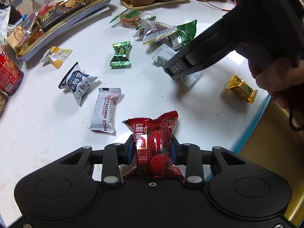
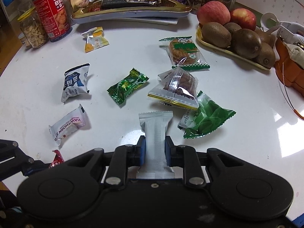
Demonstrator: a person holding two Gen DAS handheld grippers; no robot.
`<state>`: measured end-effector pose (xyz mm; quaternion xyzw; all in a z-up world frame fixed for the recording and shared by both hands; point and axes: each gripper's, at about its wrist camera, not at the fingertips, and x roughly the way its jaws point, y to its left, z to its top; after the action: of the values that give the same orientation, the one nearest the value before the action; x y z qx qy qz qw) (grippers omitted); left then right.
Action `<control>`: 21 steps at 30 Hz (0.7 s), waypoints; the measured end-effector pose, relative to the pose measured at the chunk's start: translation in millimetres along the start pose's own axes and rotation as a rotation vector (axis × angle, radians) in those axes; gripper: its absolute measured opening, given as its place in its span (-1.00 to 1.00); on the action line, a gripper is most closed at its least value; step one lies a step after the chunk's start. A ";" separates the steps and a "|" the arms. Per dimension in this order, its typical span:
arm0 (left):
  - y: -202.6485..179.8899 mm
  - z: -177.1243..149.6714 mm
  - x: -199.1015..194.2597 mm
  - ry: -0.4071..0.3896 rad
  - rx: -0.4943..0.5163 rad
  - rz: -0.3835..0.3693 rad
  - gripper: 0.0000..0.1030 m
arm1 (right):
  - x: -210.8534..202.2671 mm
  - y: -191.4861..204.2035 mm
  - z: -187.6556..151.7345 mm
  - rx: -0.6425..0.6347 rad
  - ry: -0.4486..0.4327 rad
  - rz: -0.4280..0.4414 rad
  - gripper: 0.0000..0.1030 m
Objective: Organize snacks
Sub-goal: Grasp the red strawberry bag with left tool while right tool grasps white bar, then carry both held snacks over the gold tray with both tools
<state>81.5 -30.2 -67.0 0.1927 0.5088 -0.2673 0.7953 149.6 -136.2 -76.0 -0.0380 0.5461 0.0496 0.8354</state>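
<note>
Between the tongs: left tongs (image 1: 153, 148) are clamped on a red berry packet (image 1: 154, 142), right tongs (image 2: 154, 150) pinch a plain white bar packet (image 2: 155, 142) — both packets sit right at the pads, just off the worktop (image 2: 47, 79).
Doing it well: I'd lift each straight up before swinging away, keeping the squeeze gentle, since the wrappers look slippery and crushable.
Watch out: green leaf packet (image 2: 207, 121) lies just beside the right tongs.
Hard to see: white packet shows only its blank back; gold-lined tin (image 1: 266, 142) off the left tongs' right side is cut off — can't tell what's in it.
</note>
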 end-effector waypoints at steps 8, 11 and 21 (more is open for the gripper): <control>-0.3 -0.6 -1.7 -0.017 -0.022 0.029 -0.25 | -2.1 -1.3 -2.3 0.012 -0.001 0.052 -0.60; 0.1 -1.0 -1.8 -0.018 -0.040 0.043 -0.26 | -2.5 -1.9 -3.1 0.022 0.001 0.067 -0.60; 8.4 0.5 -16.7 -0.049 -0.112 0.053 -0.27 | -25.9 -6.1 -1.1 0.047 -0.032 0.103 -0.60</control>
<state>81.4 -20.1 -51.2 0.1547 0.4981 -0.2216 0.8239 139.0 -143.5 -52.6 0.0105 0.5348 0.0804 0.8411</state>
